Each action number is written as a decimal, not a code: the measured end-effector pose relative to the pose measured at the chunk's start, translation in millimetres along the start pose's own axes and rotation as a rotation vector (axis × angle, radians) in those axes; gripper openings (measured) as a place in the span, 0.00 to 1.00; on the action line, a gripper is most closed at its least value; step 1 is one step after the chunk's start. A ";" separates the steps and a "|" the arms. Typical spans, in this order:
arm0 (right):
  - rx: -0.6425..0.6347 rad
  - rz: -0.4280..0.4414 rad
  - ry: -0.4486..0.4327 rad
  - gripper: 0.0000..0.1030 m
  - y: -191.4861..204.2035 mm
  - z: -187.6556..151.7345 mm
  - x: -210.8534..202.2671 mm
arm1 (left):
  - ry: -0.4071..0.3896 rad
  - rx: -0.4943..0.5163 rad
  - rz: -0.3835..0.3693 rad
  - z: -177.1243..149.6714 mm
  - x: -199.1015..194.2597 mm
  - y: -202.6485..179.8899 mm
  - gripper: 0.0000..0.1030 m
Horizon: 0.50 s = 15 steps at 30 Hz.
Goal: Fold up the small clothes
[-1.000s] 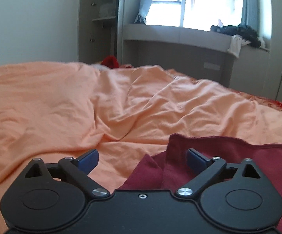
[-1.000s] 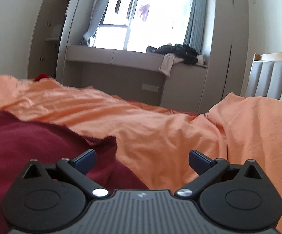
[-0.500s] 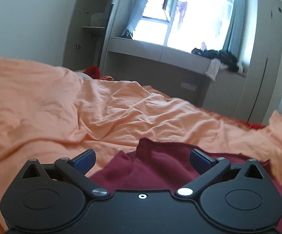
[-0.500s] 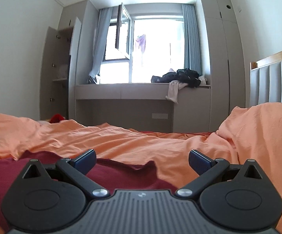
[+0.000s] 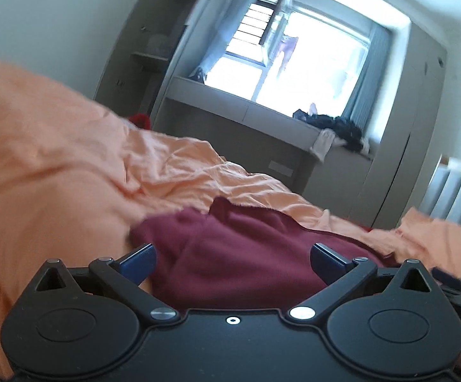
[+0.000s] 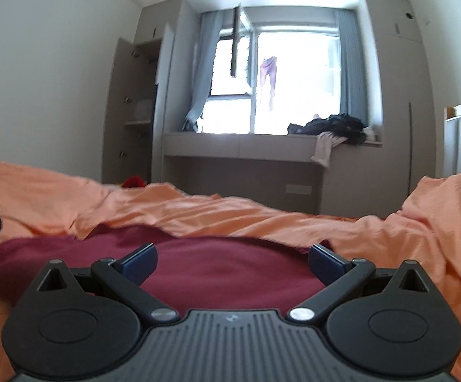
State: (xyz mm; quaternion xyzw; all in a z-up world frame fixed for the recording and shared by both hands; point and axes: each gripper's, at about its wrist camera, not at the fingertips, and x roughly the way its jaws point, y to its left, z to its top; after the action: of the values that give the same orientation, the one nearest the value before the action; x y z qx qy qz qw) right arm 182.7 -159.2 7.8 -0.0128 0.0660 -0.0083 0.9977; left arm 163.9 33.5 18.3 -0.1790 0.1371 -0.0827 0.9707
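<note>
Both sets of jaws are spread wide with nothing pinched; the left gripper (image 5: pixel 232 256) sits low over a rumpled maroon garment (image 5: pixel 246 248) lying on the orange bedsheet (image 5: pixel 55 165); the right gripper (image 6: pixel 232 256) hovers over the same cloth (image 6: pixel 227 273); dark clothes (image 6: pixel 335 125) are piled on the window ledge (image 6: pixel 246 146).

The left gripper (image 5: pixel 232 258) has a smooth black body — two round discs, triangular cut-outs, silver pivot screws (one each side), dark blue fingers (image 5: pixel 138 258). The right gripper (image 6: pixel 232 258) matches, but with a ribbed grey centre plate.
</note>
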 end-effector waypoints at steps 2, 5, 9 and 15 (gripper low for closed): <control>-0.022 0.007 -0.003 1.00 8.4 -2.4 1.7 | 0.026 -0.041 -0.021 -10.1 -2.5 4.7 1.00; -0.045 0.006 -0.004 1.00 20.3 -6.8 4.4 | 0.049 -0.071 -0.038 -17.8 -1.7 11.0 1.00; -0.066 0.009 0.007 1.00 27.0 -15.7 6.6 | 0.043 -0.072 -0.036 -23.0 -2.7 12.9 1.00; -0.043 0.004 0.021 1.00 25.8 -30.9 10.3 | 0.052 -0.070 -0.047 -26.6 -1.7 10.6 1.00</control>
State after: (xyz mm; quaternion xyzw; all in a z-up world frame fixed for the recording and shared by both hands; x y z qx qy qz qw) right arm 189.2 -134.4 -25.0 -0.0340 0.0768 -0.0052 0.9965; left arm 155.6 34.9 -9.0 -0.2137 0.1608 -0.1050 0.9578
